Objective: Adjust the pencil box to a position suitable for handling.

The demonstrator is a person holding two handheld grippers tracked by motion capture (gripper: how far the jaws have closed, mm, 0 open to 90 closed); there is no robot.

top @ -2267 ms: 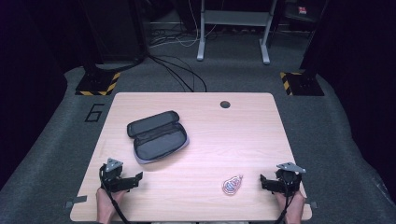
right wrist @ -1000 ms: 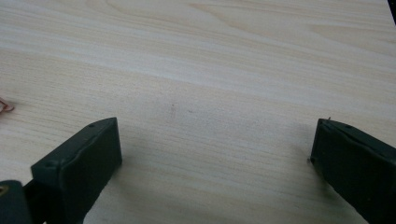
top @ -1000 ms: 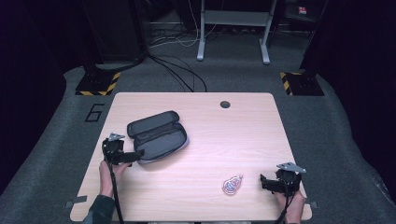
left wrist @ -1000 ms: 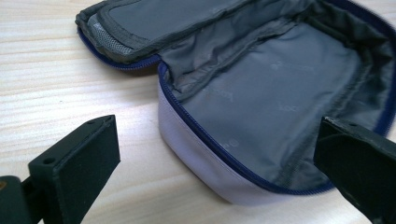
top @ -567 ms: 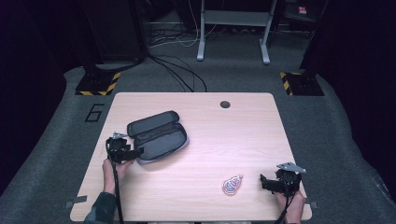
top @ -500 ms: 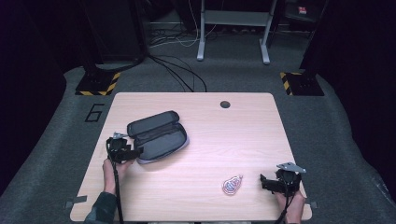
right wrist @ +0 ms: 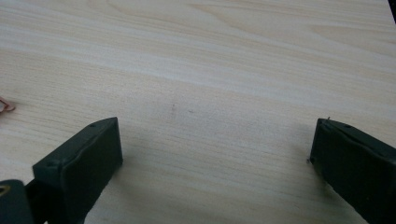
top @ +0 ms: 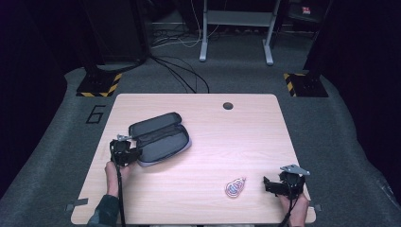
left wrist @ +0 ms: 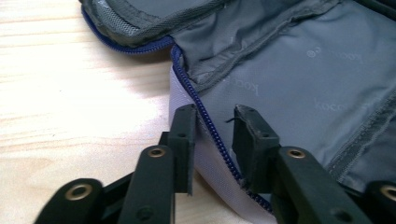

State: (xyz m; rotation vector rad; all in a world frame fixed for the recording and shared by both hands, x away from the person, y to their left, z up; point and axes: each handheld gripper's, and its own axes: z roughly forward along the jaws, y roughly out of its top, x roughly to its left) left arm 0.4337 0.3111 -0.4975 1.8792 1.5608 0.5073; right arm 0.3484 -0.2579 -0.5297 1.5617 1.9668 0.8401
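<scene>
Left tool [left wrist: 212, 123] reached case [top: 161, 139], closing on its rim.

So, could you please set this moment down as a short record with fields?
surface: wooden table
case: open grey zip case lying flat at the table's left
left gripper: left gripper at the case's near edge, jaws astride its blue zip and side wall, having just been closing
right gripper: right gripper low over bare wood at the near right corner, jaws wide, nothing between them
other item: small pink trinket beside the right gripper, untouched
</scene>
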